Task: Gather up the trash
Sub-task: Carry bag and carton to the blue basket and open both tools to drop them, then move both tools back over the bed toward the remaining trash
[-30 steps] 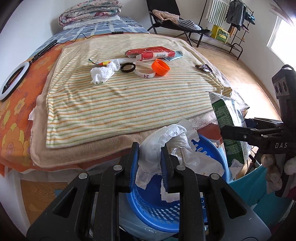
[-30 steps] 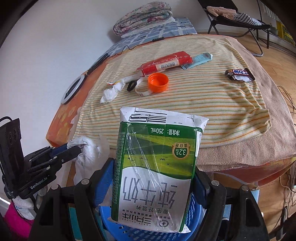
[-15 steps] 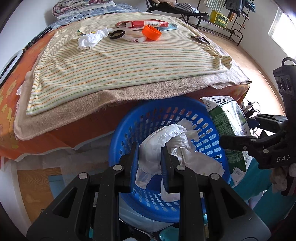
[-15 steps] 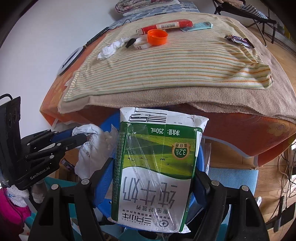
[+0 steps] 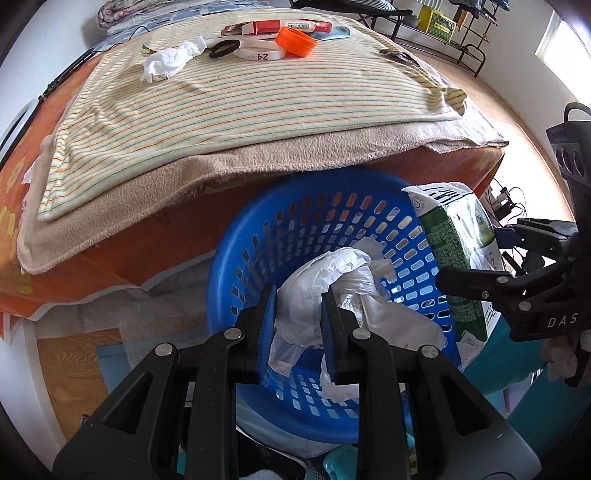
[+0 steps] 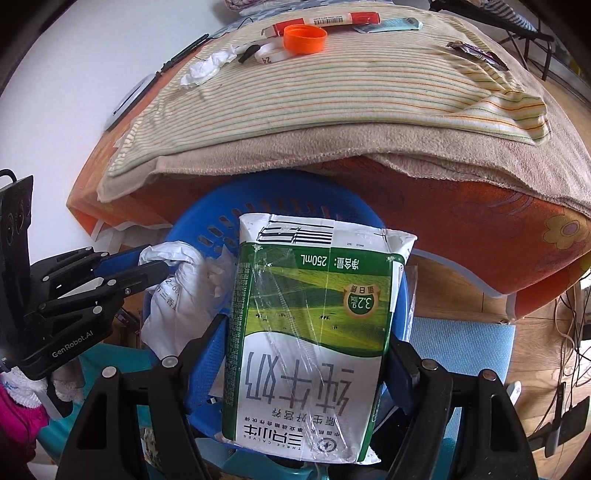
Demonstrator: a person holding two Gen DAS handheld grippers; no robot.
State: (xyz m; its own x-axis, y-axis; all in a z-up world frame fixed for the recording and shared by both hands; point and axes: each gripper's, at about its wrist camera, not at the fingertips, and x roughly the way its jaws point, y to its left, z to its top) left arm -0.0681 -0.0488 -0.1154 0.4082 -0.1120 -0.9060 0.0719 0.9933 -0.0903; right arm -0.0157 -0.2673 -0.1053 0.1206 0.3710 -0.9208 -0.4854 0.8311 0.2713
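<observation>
My left gripper [image 5: 298, 295] is shut on a crumpled white plastic bag [image 5: 325, 280] and holds it over the blue perforated basket [image 5: 258, 236] below the bed's edge. My right gripper [image 6: 306, 332] is shut on a green and white milk carton [image 6: 310, 332], held over the same basket [image 6: 207, 218]. The carton shows at the right in the left wrist view [image 5: 458, 251]. The bag and left gripper show at the left in the right wrist view [image 6: 173, 288]. Crumpled tissue [image 5: 166, 61], an orange cap [image 5: 297, 40], a red box [image 5: 277, 26] and a wrapper [image 6: 476, 53] lie on the striped blanket [image 5: 240, 99].
The bed with the orange flowered sheet [image 6: 480, 229] overhangs the basket's far side. A white wristband [image 5: 258, 54] and a black ring [image 5: 221, 48] lie by the cap. Cables [image 6: 569, 332] lie on the wooden floor at the right. A rack [image 5: 443, 33] stands behind.
Both grippers have dropped from bed height to below the bed's edge, over the basket, which now fills the middle. Both loads are still held.
</observation>
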